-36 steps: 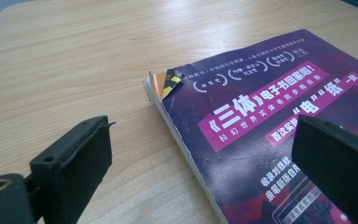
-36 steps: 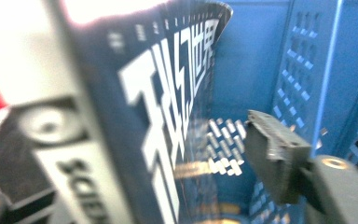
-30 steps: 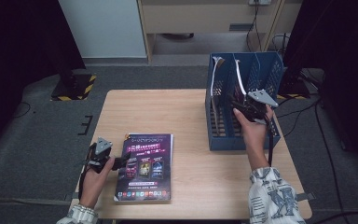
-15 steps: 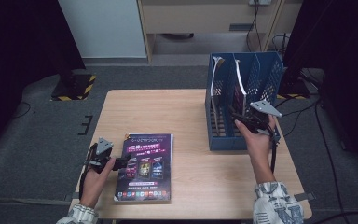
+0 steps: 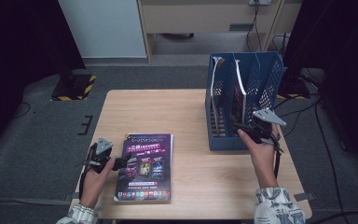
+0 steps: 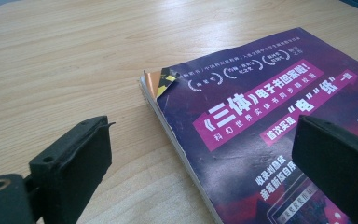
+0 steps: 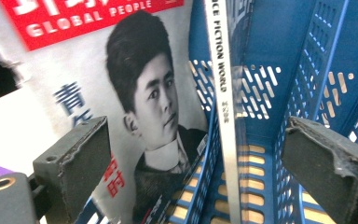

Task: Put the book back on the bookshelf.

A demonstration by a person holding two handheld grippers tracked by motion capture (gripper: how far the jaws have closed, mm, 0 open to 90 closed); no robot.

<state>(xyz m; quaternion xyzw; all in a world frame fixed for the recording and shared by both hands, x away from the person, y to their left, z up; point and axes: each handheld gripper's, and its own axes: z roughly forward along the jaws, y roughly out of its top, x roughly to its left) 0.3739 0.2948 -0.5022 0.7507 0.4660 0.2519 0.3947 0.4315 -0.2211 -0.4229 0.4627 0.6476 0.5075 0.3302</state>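
Observation:
A purple paperback book (image 5: 144,165) (image 6: 270,126) lies flat near the table's front left. My left gripper (image 5: 123,162) (image 6: 214,154) rests at the book's left edge, open, with one jaw over the cover and the other over bare wood. A blue mesh file rack (image 5: 270,79) (image 7: 279,28) stands at the right. In it, a thin magazine with a white spine (image 5: 238,88) (image 7: 221,93) stands upright, and a portrait-cover magazine (image 7: 135,93) leans in the slot beside it. My right gripper (image 5: 240,127) (image 7: 196,158) hovers at the rack's front; its jaws have just been opening and hold nothing.
The wooden table (image 5: 168,112) has bare surface behind the book and between book and rack. Grey carpet surrounds it. A cabinet (image 5: 205,18) stands at the back, and cables (image 5: 307,116) trail on the floor to the right of the rack.
My right gripper has drawn back out of the rack toward the table's front edge. The left hand and the purple book have not moved.

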